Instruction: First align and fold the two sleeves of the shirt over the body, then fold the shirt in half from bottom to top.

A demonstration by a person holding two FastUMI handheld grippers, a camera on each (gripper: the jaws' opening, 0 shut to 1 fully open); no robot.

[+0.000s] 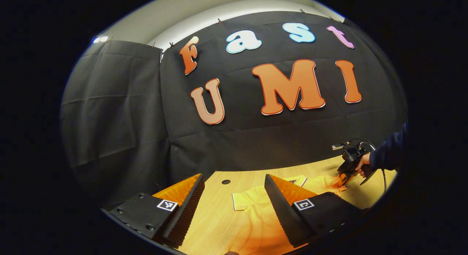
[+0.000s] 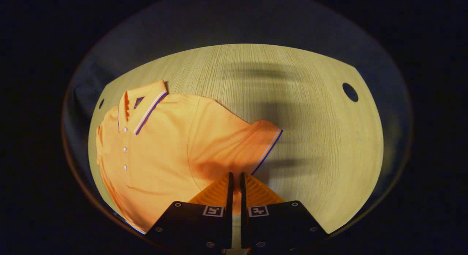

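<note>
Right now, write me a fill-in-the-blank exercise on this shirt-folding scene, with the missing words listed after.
1. The orange polo shirt lies on a table made of light ____.
2. The right gripper is nearly shut at the shirt's ____.
3. The left gripper has its fingers wide ____ above the shirt.
4. The shirt's placket shows ____ small buttons.

Missing words: wood; sleeve; open; three

Dim, warm light, soft shadows, fisheye-warped edges

The shirt (image 2: pixel 164 138) is matt knit cloth with small glossy buttons (image 2: pixel 125 149). The table (image 2: pixel 310 138) looks like pale, smooth wood-grain, perhaps laminate. The far wall (image 1: pixel 120 112) is matt black cloth, creased.
</note>
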